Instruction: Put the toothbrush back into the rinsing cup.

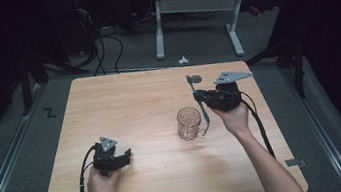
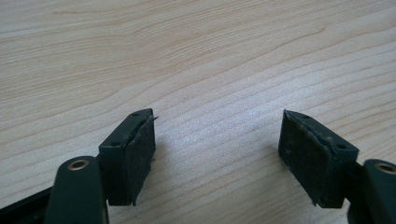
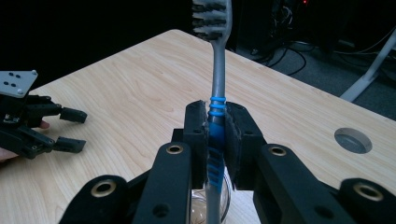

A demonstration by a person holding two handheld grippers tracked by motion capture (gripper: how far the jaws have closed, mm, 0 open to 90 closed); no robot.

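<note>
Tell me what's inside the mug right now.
The toothbrush, clamped in the right gripper, has its handle end dipping into the glass mug. The mug bottom is blurred behind the jaws, so other contents cannot be ruled out.

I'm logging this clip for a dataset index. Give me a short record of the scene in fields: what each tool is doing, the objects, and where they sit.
surface: wooden table
right tool: shut on toothbrush
toothbrush: upright, bristles up, lower end over the mug
mug: clear glass, upright on the table, right of centre
left tool: open, holding nothing, low over bare wood near the table's front left
</note>
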